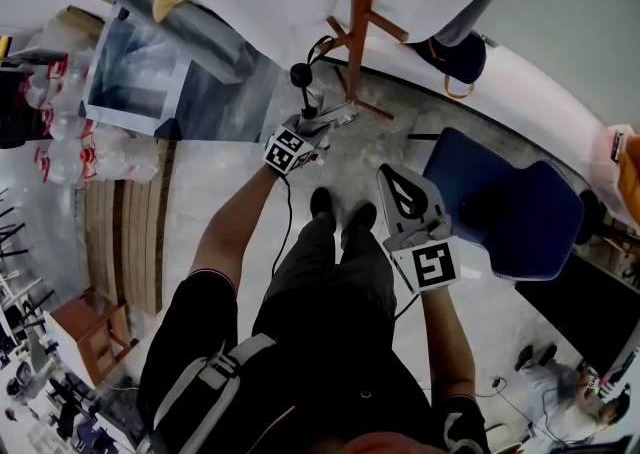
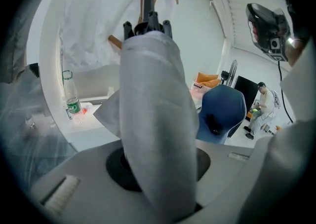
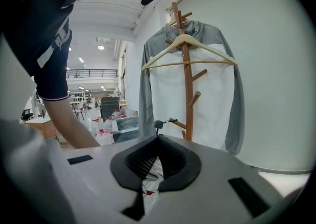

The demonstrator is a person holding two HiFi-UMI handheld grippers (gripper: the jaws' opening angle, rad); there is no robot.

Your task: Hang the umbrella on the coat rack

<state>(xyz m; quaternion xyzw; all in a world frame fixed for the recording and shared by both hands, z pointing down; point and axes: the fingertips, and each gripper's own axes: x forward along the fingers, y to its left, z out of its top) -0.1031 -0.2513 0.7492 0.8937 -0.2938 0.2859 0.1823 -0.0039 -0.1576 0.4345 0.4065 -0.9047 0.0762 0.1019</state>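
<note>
**While Rack Waits, Umbrella Points Up-Frame**

Left hand-held gripper (image 1: 322,125), clamped on the folded umbrella (image 2: 155,119), aims its length up-frame at the coat rack (image 1: 364,12) close ahead; right hand-held gripper (image 1: 395,182), jaws together and empty, sits lower right.

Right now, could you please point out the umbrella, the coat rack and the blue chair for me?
umbrella (image 2: 153,119), left gripper view, on its folded grey canopy.
coat rack (image 3: 186,70), right gripper view, on its upright wooden pole.
blue chair (image 1: 540,212), head view, on a bare blue part of its shell.
</note>
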